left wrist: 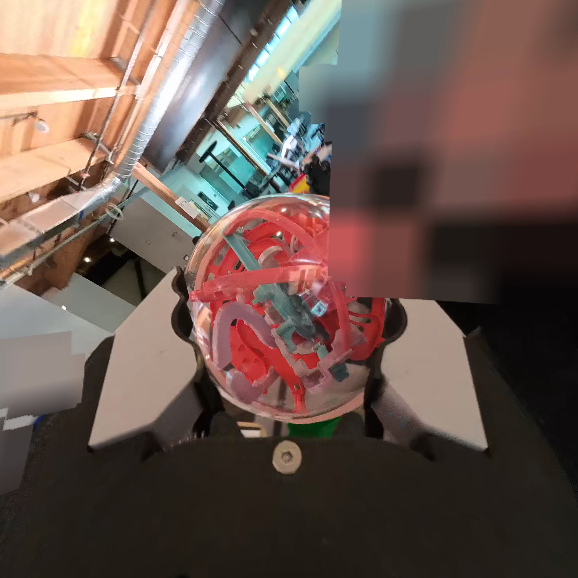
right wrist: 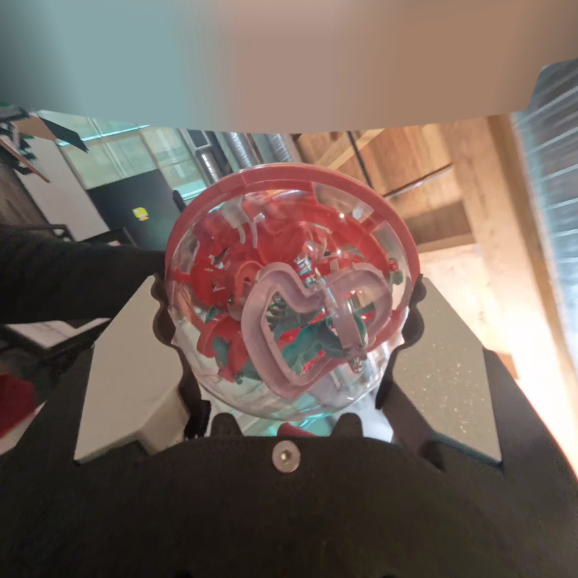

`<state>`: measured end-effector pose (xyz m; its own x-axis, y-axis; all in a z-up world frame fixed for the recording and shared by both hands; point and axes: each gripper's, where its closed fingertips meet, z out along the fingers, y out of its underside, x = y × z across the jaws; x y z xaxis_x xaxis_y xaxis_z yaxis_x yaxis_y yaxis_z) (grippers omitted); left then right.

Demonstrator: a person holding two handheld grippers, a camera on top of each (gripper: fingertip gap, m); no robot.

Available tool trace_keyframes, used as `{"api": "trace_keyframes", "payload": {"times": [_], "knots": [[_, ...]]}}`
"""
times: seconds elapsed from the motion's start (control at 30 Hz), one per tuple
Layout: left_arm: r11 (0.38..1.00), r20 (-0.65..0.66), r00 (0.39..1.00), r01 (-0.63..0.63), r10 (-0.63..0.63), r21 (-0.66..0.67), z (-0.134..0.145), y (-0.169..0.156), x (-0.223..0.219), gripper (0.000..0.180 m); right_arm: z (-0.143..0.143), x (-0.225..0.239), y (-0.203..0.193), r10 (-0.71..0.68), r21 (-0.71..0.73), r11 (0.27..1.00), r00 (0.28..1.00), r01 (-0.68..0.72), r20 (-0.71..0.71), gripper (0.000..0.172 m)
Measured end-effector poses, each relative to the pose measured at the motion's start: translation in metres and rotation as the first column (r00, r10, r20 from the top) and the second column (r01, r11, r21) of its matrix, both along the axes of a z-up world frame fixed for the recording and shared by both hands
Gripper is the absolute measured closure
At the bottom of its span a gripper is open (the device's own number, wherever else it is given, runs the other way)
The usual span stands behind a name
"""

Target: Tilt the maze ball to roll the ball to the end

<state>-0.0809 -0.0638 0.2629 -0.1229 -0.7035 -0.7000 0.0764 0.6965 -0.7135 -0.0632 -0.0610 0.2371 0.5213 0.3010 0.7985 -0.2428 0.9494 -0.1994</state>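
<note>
Maze ball (left wrist: 281,312) was clamped from opposite sides: left gripper (left wrist: 289,300) & right gripper (right wrist: 289,300) both pressed its clear shell, probably so tilts could steer w/o slipping.

One clear maze ball (left wrist: 275,316) (right wrist: 291,312), two hand-held grippers (left wrist: 289,300) (right wrist: 287,300).

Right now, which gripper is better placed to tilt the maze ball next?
Neither clearly: both clamp the maze ball. Slight edge right gripper: its view shows the tracks unblocked, while a blur patch covers part of the left gripper's view.
</note>
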Motion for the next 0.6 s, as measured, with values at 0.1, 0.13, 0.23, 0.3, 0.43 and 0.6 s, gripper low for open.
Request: {"api": "trace_keyframes", "payload": {"times": [0.1,0.13,0.23,0.3,0.43,0.6], "knots": [[0.977,-0.088,0.994,-0.042,0.062,0.21,0.007,-0.034,0.015,0.055,0.006,0.01,-0.022,-0.079,0.109,0.99,0.995,0.086,-0.066,0.024],[0.965,-0.117,0.99,-0.053,0.085,0.258,0.008,-0.044,0.019,0.055,0.008,0.013,-0.031,-0.101,0.135,0.985,0.991,0.112,-0.082,0.024],[0.943,-0.126,0.987,-0.051,0.097,0.329,0.014,-0.066,0.027,0.055,0.015,0.019,-0.047,-0.125,0.172,0.975,0.986,0.143,-0.115,0.024],[0.934,-0.126,0.986,-0.055,0.105,0.353,0.017,-0.068,0.027,0.055,0.018,0.018,-0.047,-0.149,0.171,0.971,0.982,0.168,-0.12,0.024],[0.92,-0.097,0.994,-0.006,0.047,0.391,0.015,-0.089,0.03,0.055,0.018,0.019,-0.065,-0.167,0.208,0.959,0.978,0.191,-0.128,0.024],[0.931,-0.085,0.983,-0.124,0.162,0.344,0.034,-0.059,0.037,0.056,0.036,0.016,-0.025,-0.214,0.013,0.976,0.972,0.217,-0.101,0.024]]}}
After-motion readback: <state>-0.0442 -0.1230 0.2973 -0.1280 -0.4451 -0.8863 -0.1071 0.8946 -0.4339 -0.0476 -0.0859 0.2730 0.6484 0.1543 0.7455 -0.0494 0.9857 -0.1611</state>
